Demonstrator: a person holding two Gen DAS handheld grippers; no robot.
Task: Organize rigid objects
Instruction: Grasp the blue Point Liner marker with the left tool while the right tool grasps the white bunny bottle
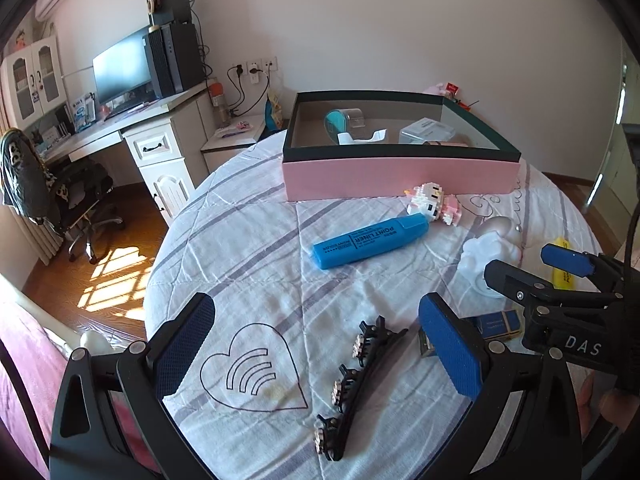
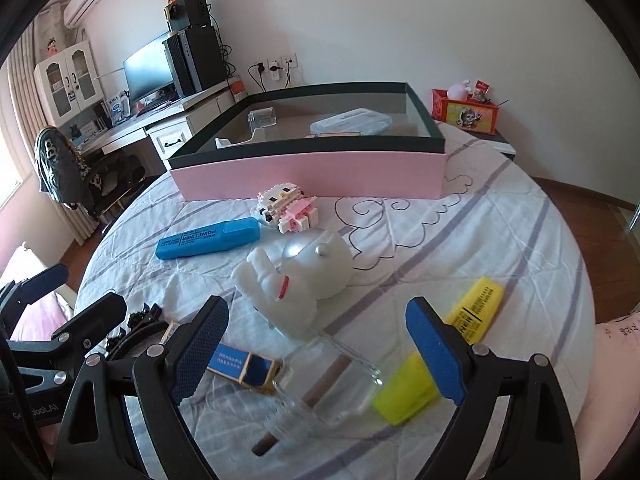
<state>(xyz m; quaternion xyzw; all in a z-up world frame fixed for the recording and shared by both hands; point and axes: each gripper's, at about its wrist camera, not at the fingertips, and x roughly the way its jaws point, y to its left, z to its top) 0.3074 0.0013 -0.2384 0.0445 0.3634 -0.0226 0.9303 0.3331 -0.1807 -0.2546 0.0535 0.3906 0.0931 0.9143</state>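
A pink box (image 1: 400,178) (image 2: 312,176) with a dark rim stands at the far side of the bed and holds a tape dispenser (image 1: 346,126) and a clear case (image 2: 352,122). My left gripper (image 1: 316,344) is open above a black hair clip (image 1: 356,388). My right gripper (image 2: 316,352) is open above a clear glass bottle (image 2: 332,384) and a blue-gold lighter (image 2: 244,366). A blue highlighter (image 1: 370,242) (image 2: 208,238), a brick toy (image 1: 434,202) (image 2: 288,210), a white figurine (image 2: 304,276) (image 1: 490,250) and a yellow highlighter (image 2: 440,360) lie on the sheet.
The round bed has a striped white sheet (image 1: 248,240). A desk (image 1: 132,120) with a monitor and an office chair (image 1: 60,196) stand at the left. A nightstand with a red box (image 2: 466,114) is behind the bed at the right.
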